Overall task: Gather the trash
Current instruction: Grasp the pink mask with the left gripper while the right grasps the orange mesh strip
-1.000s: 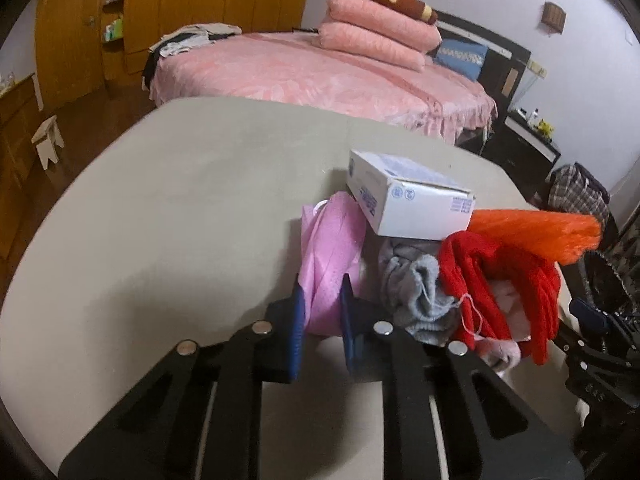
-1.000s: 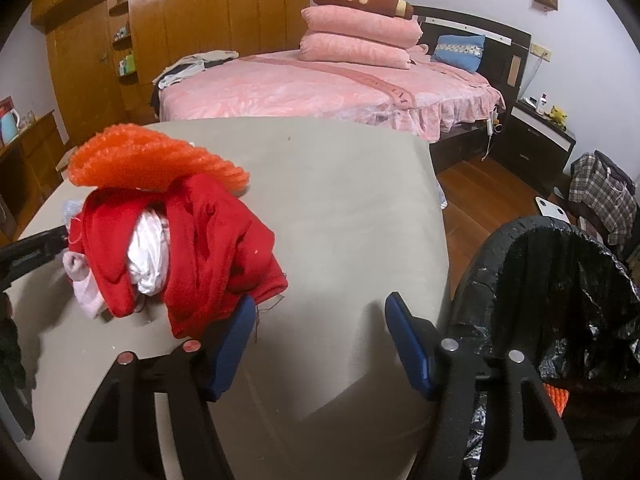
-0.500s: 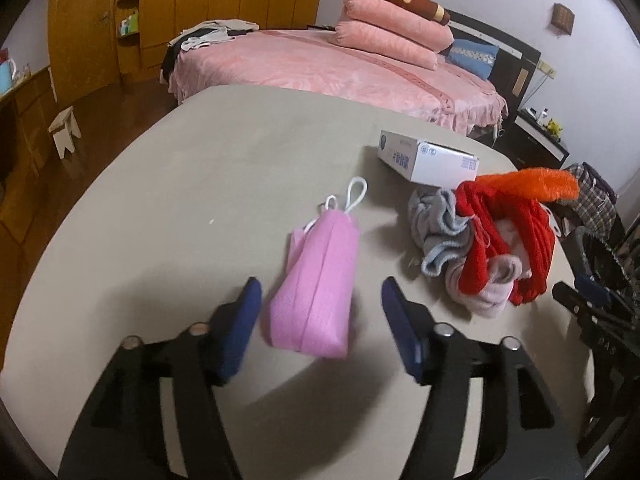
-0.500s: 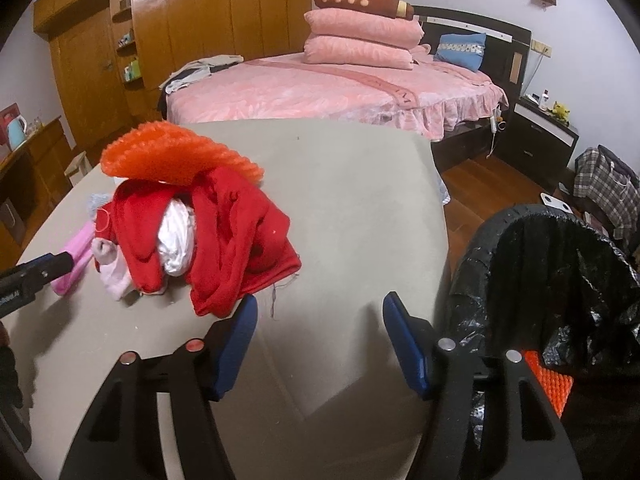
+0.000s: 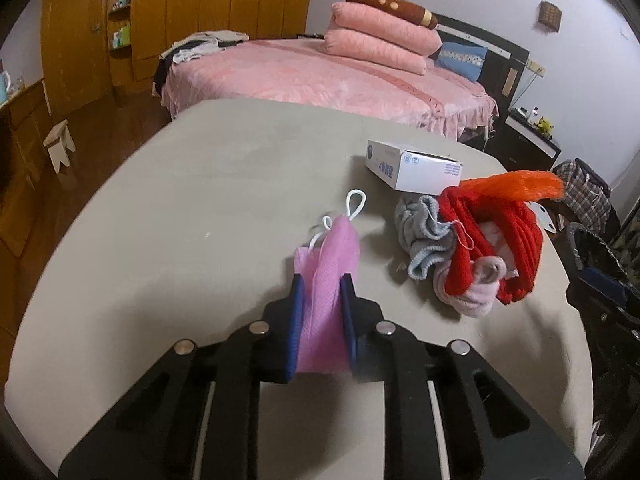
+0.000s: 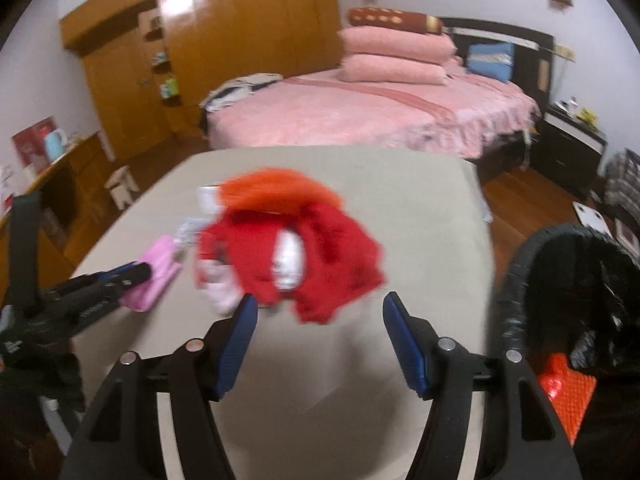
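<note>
Pink mask [image 5: 324,280] on the counter [image 5: 200,220]: your left gripper [image 5: 322,320] is closing, pads pressing it. Right gripper [image 6: 320,340] gapes empty. Thin mesh may slip free before the bin [image 6: 560,280].

bed [image 5: 320,76]: pink | wardrobe [image 5: 208,4]: wood | walls [image 5: 580,68]: white | floor [image 6: 532,200]: wood

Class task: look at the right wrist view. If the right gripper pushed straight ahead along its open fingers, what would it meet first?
Most likely the red cloth in the pile on the table: it lies just beyond the open right gripper. The picture is blurred, so depth is uncertain.
</note>
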Tool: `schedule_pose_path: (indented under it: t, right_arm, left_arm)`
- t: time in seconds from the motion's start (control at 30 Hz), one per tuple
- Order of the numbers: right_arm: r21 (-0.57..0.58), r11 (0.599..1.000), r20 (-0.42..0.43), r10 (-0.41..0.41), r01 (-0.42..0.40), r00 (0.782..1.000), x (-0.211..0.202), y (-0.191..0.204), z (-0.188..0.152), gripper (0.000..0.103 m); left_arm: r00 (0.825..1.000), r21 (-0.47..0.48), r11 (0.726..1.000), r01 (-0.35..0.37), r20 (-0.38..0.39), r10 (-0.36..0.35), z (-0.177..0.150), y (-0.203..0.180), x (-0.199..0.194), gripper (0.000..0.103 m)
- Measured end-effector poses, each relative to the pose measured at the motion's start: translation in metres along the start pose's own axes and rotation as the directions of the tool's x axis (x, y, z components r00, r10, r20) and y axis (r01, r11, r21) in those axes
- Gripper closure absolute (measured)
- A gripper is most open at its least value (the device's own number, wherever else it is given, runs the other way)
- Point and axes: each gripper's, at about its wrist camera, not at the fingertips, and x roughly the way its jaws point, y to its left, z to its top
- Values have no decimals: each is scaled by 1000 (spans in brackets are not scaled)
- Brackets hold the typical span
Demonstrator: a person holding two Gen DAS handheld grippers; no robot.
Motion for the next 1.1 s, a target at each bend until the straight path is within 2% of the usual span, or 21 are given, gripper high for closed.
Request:
schedule_pose_path:
  t: [0.2, 0.4, 0.53, 0.73, 0.83, 1.1]
  right_arm:
    - [-91, 992, -1, 92, -92, 996, 4, 42, 5, 41]
    - [-126, 988, -40, 81, -85, 996, 27, 61, 3, 45]
    - [-98, 993, -23, 59, -61, 998, 21, 54, 6, 45]
    - [-61, 998, 66, 15, -11, 998, -3, 38, 32, 45]
    - [-40, 999, 99, 3, 1, 995, -8, 30, 47, 37]
    - [-21, 1000, 64, -10, 11, 998, 30, 23, 76, 35]
  left_arm:
    - [1000, 16, 1000, -24, 4, 24, -8, 8, -10, 86]
    - [999, 1, 999, -46, -3, 46, -10, 24, -11, 86]
    - [999, -6, 999, -33, 14, 33, -4, 28, -17, 86]
    - [998, -2, 1000, -2, 70, 2, 21, 17, -30, 86]
    - [995, 3, 1000, 13, 102, -13, 36, 7, -35, 86]
    - [993, 29, 999, 12, 119, -16, 63, -21, -22, 86]
